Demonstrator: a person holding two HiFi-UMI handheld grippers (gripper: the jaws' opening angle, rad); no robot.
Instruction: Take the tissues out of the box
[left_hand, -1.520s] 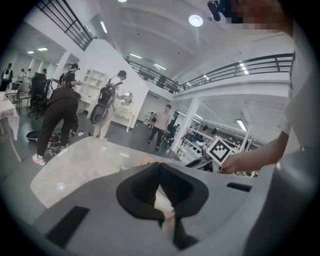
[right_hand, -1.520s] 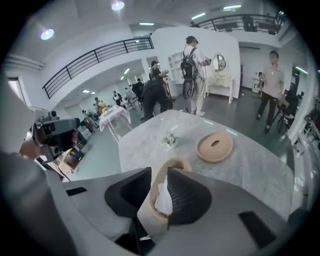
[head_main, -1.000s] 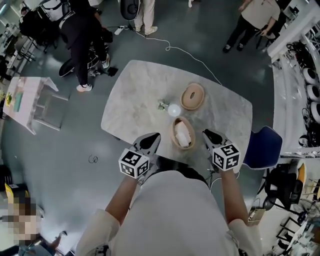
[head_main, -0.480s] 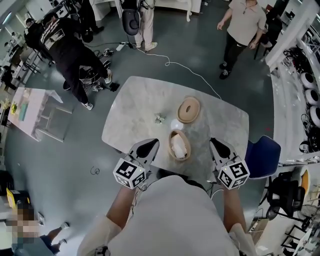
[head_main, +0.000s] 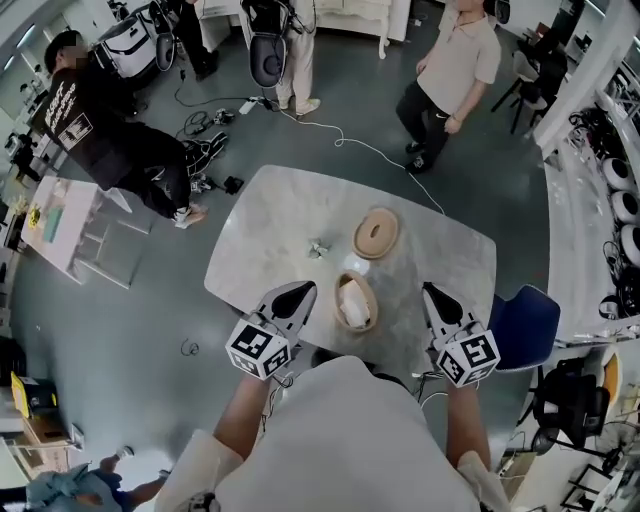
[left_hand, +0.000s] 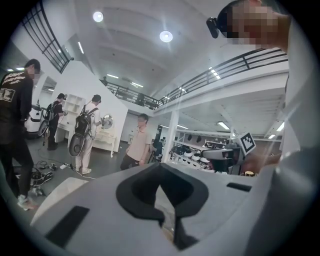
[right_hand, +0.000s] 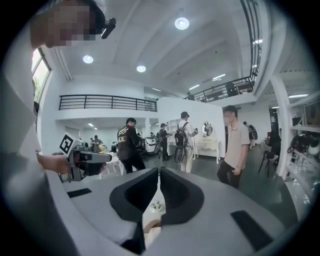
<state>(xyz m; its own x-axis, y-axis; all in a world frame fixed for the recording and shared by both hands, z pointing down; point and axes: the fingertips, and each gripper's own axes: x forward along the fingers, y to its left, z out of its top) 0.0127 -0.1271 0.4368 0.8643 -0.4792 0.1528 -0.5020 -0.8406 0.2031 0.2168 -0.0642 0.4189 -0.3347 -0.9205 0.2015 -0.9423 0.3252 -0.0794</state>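
Observation:
An oval wooden box (head_main: 357, 303) with white tissue (head_main: 352, 298) in it stands near the front edge of the marble table (head_main: 270, 225). Its wooden lid (head_main: 376, 233) lies just behind it. My left gripper (head_main: 305, 287) is held left of the box, above the table edge, jaws together and empty; in the left gripper view its tips (left_hand: 160, 167) meet. My right gripper (head_main: 428, 290) hovers right of the box. Its jaws are closing, tips (right_hand: 159, 170) touching, with nothing between them. Neither gripper touches the box.
A small pale trinket (head_main: 319, 248) and a white round object (head_main: 358, 267) lie on the table behind the box. A blue chair (head_main: 522, 312) stands at the right. Several people (head_main: 450, 70) stand beyond the table, and a cable (head_main: 380, 150) runs across the floor.
The head view has swung upward, so the table and box sit slightly higher and smaller. Both grippers stay either side of the box. The people behind have walked to new spots.

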